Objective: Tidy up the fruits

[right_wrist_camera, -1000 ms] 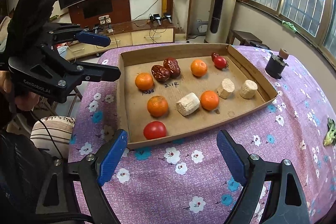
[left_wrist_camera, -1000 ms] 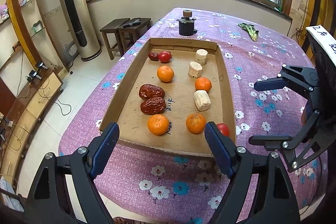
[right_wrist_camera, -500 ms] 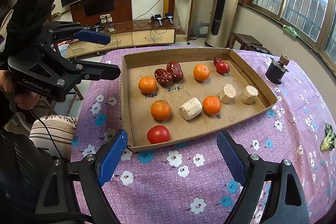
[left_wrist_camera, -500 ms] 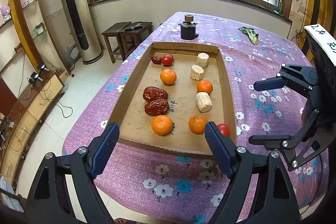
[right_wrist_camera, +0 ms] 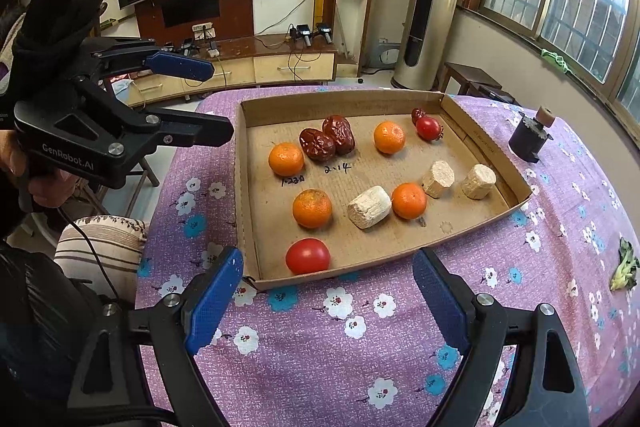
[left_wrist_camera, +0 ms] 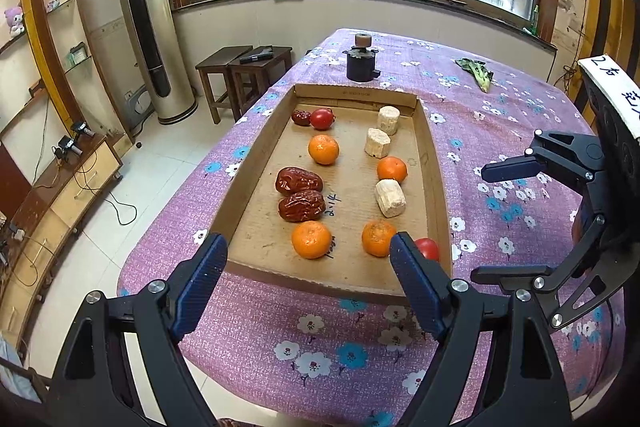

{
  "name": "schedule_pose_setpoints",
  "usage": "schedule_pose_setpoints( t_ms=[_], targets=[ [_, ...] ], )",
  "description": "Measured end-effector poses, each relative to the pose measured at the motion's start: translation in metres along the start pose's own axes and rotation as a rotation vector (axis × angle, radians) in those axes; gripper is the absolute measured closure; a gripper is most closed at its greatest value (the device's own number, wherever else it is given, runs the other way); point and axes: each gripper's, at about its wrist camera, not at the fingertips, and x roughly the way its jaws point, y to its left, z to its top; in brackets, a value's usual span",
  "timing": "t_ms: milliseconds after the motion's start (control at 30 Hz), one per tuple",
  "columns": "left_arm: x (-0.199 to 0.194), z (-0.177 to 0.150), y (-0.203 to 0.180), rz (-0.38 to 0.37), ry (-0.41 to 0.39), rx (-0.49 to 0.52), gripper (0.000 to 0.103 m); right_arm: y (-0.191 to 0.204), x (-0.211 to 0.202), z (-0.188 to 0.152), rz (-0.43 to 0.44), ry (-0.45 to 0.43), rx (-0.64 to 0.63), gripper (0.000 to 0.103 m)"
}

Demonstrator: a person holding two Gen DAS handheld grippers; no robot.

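A shallow cardboard tray [left_wrist_camera: 428,163] [right_wrist_camera: 496,163] lies on the purple flowered table. In it are several oranges [left_wrist_camera: 311,239] [right_wrist_camera: 312,209], two red dates [left_wrist_camera: 301,205] [right_wrist_camera: 317,144], a small date [left_wrist_camera: 300,117], two tomatoes [left_wrist_camera: 322,119] [right_wrist_camera: 307,256] and three pale corn-cob pieces [left_wrist_camera: 390,198] [right_wrist_camera: 369,207]. My left gripper [left_wrist_camera: 308,267] is open and empty, above the tray's near short edge. My right gripper [right_wrist_camera: 328,291] is open and empty, above the cloth by the tray's long side. Each gripper shows in the other's view, the right [left_wrist_camera: 508,223] and the left [right_wrist_camera: 208,101].
A dark round stand [left_wrist_camera: 361,62] [right_wrist_camera: 530,137] sits on the table beyond the tray. A green leafy vegetable [left_wrist_camera: 478,73] [right_wrist_camera: 624,267] lies on the cloth. The table edge drops to the floor on the side of the wooden stools [left_wrist_camera: 244,67], tower fan [left_wrist_camera: 150,23] and TV cabinet [right_wrist_camera: 260,59].
Both grippers have drawn back and up a little from the tray, so it looks smaller and farther. Nothing in the tray has moved. Both stay open.
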Motion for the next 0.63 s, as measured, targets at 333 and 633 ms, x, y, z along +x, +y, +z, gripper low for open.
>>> schedule_pose_setpoints(
  t_ms=[333, 633],
  targets=[
    [0.0008, -0.0023, -0.0014, -0.001, 0.005, 0.002, 0.019, 0.0008, 0.0010, -0.0036, 0.001, 0.004, 0.012, 0.015],
    [0.0040, -0.0031, -0.0038, -0.009, 0.019, 0.002, 0.019, 0.0026, 0.0040, -0.0052, 0.006, 0.009, 0.016, 0.015]
  ],
)
